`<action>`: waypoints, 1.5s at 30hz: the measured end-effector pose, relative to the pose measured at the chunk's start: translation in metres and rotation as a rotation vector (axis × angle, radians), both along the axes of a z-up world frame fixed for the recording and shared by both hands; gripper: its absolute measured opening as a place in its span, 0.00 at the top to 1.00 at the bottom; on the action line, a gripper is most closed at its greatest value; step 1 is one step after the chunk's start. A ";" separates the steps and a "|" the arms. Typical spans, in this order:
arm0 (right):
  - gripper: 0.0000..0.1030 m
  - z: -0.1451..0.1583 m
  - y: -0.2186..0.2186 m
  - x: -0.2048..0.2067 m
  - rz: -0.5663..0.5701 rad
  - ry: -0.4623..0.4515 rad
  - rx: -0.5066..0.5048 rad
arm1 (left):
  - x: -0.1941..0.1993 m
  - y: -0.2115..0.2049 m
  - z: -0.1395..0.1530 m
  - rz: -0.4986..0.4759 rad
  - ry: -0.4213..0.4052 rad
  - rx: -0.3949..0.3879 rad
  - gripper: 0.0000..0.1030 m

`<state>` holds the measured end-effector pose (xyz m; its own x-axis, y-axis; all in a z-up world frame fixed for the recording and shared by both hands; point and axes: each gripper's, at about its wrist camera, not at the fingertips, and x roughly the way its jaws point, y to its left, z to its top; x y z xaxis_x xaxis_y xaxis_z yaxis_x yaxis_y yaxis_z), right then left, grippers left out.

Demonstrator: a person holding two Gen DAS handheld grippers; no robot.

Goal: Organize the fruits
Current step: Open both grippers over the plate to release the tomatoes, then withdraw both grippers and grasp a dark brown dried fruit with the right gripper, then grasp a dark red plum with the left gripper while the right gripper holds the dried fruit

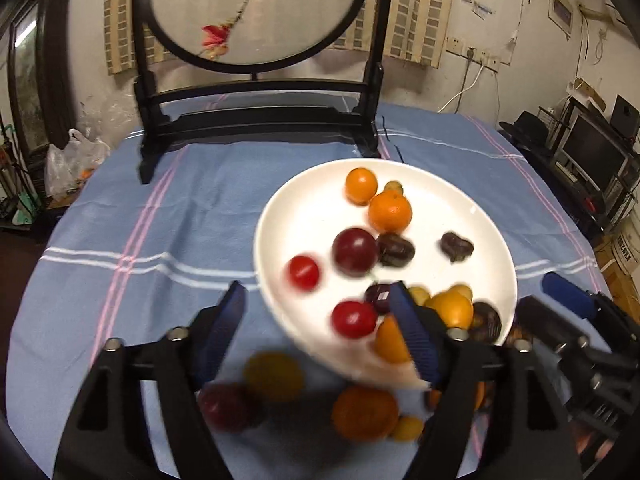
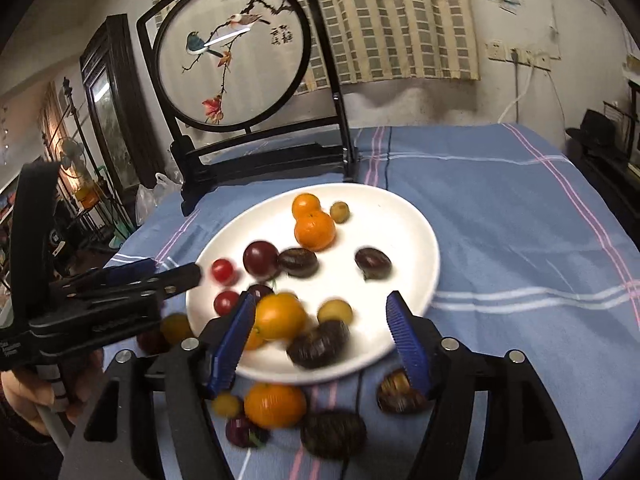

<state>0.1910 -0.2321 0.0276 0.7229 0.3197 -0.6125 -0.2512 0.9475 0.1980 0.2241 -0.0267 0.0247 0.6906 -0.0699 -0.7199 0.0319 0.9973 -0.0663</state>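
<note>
Both tongs, left (image 1: 320,320) & right (image 2: 320,336), open w/ nothing gripped, straddling plate (image 2: 400,216) near edge.

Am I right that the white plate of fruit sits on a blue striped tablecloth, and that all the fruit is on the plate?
Not quite: the white plate does sit on the blue striped tablecloth, but several fruits lie off it on the cloth, such as an orange, as the right wrist view shows.

Blue striped tablecloth (image 1: 168,208), round embroidered screen (image 2: 232,60)
</note>
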 end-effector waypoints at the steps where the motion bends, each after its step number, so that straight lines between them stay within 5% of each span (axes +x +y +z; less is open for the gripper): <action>1: 0.33 -0.001 -0.004 -0.008 -0.007 0.003 -0.003 | -0.006 0.003 0.000 0.001 -0.002 0.001 0.22; 13: 0.32 -0.032 0.000 -0.069 0.024 0.091 -0.155 | -0.064 0.035 -0.021 0.011 0.021 -0.061 0.16; 22: 0.34 -0.059 0.025 -0.051 0.011 0.197 -0.292 | -0.069 0.042 -0.026 0.002 0.005 -0.038 0.16; 26: 0.39 -0.066 0.029 -0.038 0.013 0.203 -0.294 | -0.069 0.044 -0.027 -0.009 0.020 -0.065 0.15; 29: 0.58 -0.065 0.028 -0.033 0.013 0.196 -0.279 | -0.069 0.041 -0.029 -0.019 0.030 -0.063 0.14; 37: 0.58 -0.051 0.002 -0.041 -0.032 0.170 -0.151 | -0.067 0.038 -0.039 -0.059 0.086 -0.108 0.14; 43: 0.58 -0.035 -0.017 -0.050 -0.069 0.121 -0.082 | -0.069 0.038 -0.047 -0.037 0.096 -0.007 0.14; 45: 0.58 -0.025 -0.018 -0.057 -0.058 0.084 -0.064 | -0.066 0.039 -0.053 -0.028 0.109 0.025 0.22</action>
<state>0.1341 -0.2504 0.0021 0.6845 0.2372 -0.6893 -0.1808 0.9713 0.1547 0.1582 0.0123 -0.0279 0.6061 -0.0693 -0.7924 0.0541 0.9975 -0.0459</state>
